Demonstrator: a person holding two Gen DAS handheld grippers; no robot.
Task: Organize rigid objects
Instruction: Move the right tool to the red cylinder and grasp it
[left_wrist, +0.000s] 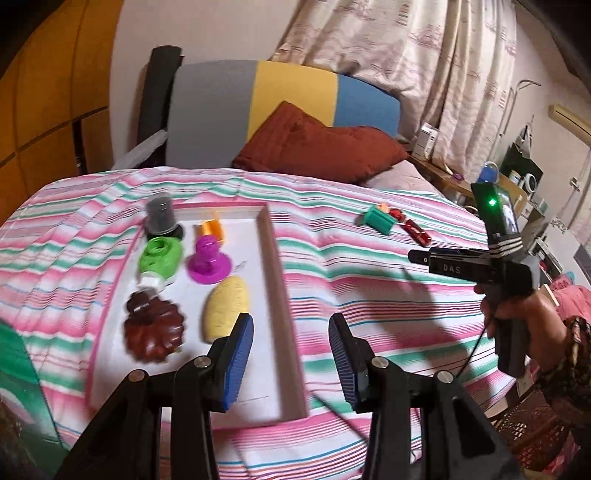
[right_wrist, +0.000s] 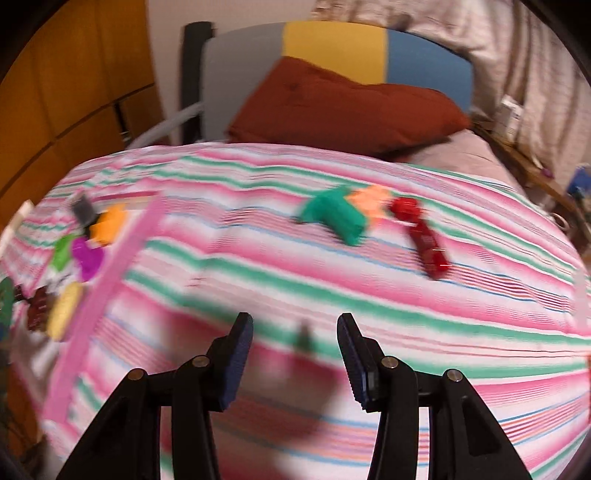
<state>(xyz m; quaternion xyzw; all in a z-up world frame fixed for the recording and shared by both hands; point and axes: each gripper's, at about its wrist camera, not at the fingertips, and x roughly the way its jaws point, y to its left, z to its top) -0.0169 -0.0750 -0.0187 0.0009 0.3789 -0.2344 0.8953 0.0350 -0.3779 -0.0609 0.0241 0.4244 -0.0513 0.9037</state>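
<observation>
I see left gripper (left_wrist: 291, 332) spread, ribbed blue pads empty, over white tray (left_wrist: 275, 258) edge. Right gripper (right_wrist: 295, 332) spread, empty, above striped blanket (right_wrist: 332, 295). Blocky green piece (right_wrist: 334, 216), glossy red piece (right_wrist: 428, 243) lie well ahead, blurred.

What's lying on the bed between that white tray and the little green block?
Nothing: only bare striped bedspread separates the white tray from the green block, seen in both views.
</observation>
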